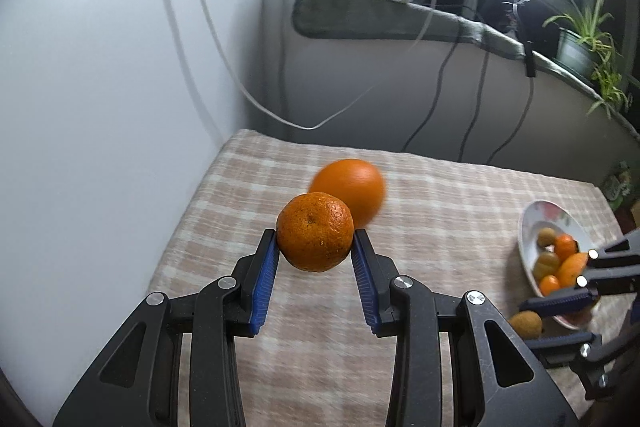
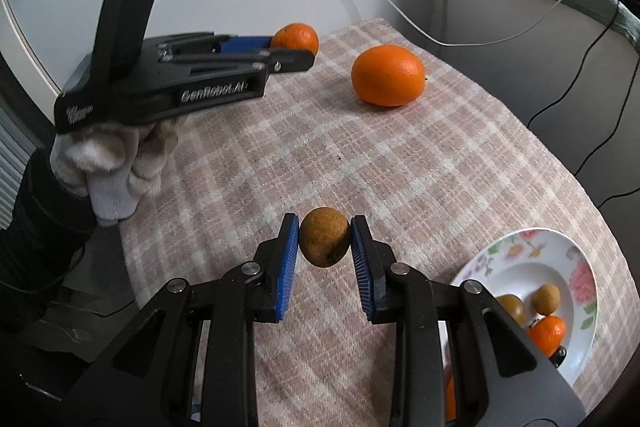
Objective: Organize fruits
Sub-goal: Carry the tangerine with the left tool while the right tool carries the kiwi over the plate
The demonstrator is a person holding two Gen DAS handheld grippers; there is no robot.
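In the left wrist view, nearest the lens, the left gripper (image 1: 315,245) pinches a mandarin (image 1: 315,231) between its blue pads (image 1: 265,281), one on each side, and holds it clear above the checked cloth of the table (image 1: 440,211). Just past the mandarin, toward 1 o'clock, a larger orange (image 1: 352,187) lies on the cloth, blurred. At 3 o'clock a floral bowl (image 1: 532,219) sits near the table's edge with several small orange and brownish-green fruits inside; the right gripper (image 1: 560,319) reaches in front of it, with a small brown fruit (image 1: 526,323) in its grasp.

In the right wrist view, the right gripper (image 2: 325,239) is narrowed on that brown fruit (image 2: 324,237), pads touching both flanks, and it hangs above the table (image 2: 440,155). The bowl (image 2: 552,247) lies at 4 o'clock, its fruits inside. The orange (image 2: 387,75) rests on the cloth at 1 o'clock, well apart from the bowl. At 10 o'clock the left gripper (image 2: 288,45), in a gloved hand (image 2: 116,163), carries the mandarin (image 2: 297,35) in the air.

A white wall, hanging cables and a windowsill with a potted plant (image 1: 588,43) stand behind.
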